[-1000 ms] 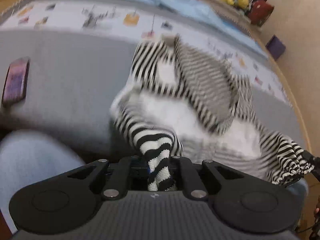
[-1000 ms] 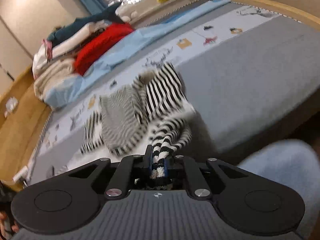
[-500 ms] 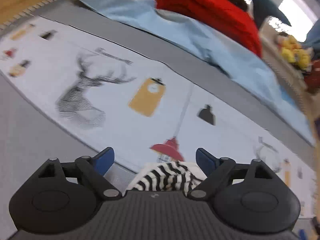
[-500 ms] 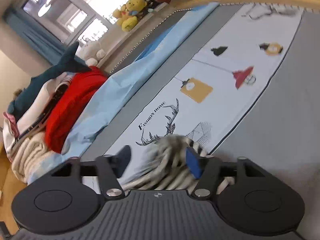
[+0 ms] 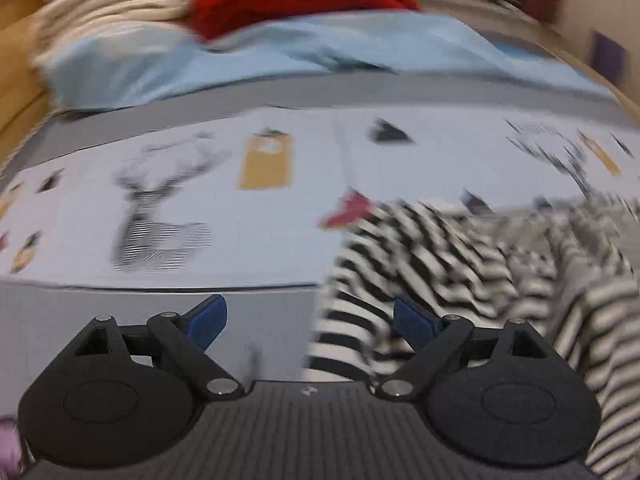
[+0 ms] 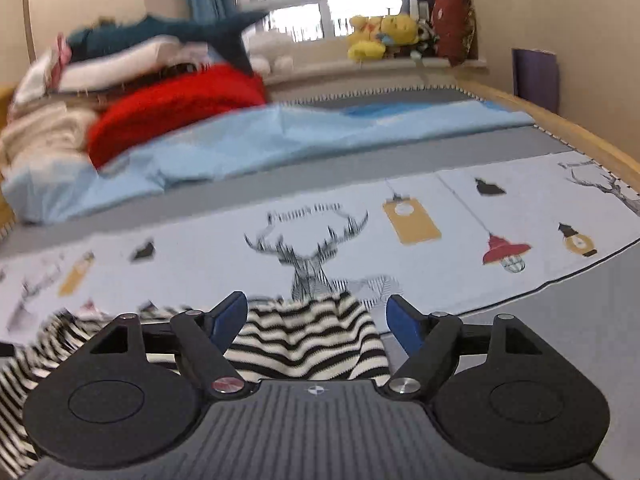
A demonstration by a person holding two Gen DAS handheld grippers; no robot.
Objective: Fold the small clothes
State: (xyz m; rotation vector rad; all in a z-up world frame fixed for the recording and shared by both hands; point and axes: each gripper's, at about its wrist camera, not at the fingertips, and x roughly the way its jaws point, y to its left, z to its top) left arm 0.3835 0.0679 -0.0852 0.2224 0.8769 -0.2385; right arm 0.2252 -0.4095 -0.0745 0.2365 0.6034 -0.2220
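Striped black-and-white knit, the small garment (image 6: 308,336) lies spread on the bed (image 6: 540,320), across the line where the plain grey part of the cover meets the pale printed band with the deer (image 6: 308,256) and the lamps. My right gripper (image 6: 314,322) has its blue pads (image 6: 402,328) apart and the jaws are widening; one bunched end of the garment sits between them, but neither pad presses on it. My left gripper (image 5: 310,320) is released too, jaws spread wide. Only the garment's edge (image 5: 400,272) reaches into that gap, next to the right-hand pad, and the rest of the cloth runs off to the right in blurred folds; grey cover shows under the left pad (image 5: 208,320). Toward the far edge of the bed a light blue sheet (image 6: 280,140) lies along its length, with a heap of red (image 6: 176,108) and cream bedding (image 6: 44,136) at the far left corner. Yellow plush toys (image 6: 380,36) sit on the window ledge beyond.
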